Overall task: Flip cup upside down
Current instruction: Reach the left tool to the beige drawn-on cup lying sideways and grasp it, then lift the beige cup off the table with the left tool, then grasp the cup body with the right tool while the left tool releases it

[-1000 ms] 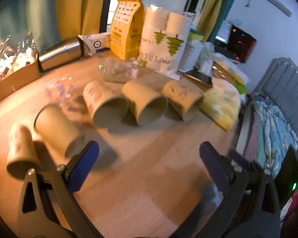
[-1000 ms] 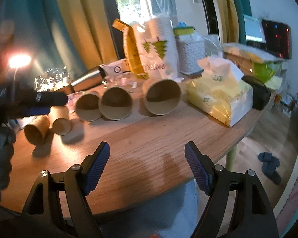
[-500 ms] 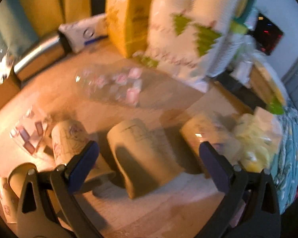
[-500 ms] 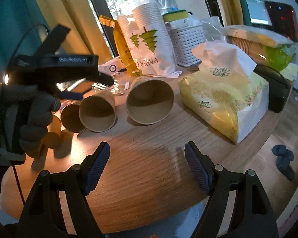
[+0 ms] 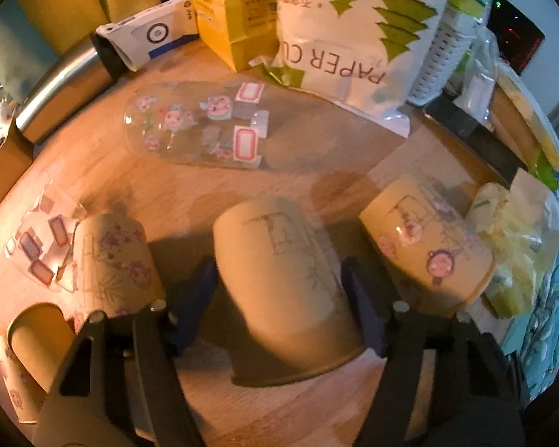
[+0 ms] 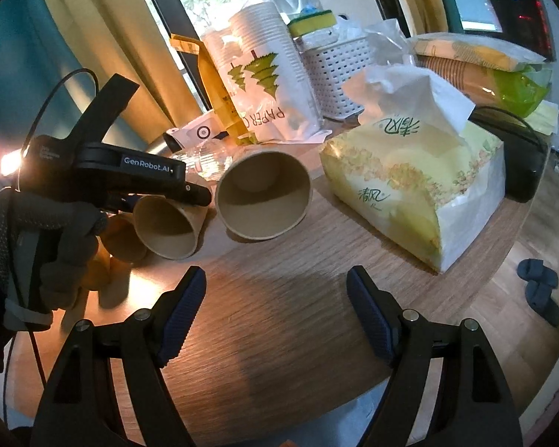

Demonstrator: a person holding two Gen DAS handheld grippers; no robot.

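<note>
Zero cups flipped; all lie sideways on table (image 6: 279,316). Left gripper (image 5: 279,298) straddles middle cup (image 5: 283,283), fingers apart (contact unclear). Right gripper (image 6: 275,313) spread, empty. Remaining: clamp, lift, invert.

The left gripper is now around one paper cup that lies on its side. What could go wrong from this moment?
1. The left gripper straddles the middle cup, but its fingers look not yet closed on it. Thin paper may crush if squeezed hard.
2. Neighbour cups lie close: the left cup and the right cup. A finger may push them, and they could roll.
3. The clear plastic sleeve lies just behind, so the turning cup may drag it.
</note>
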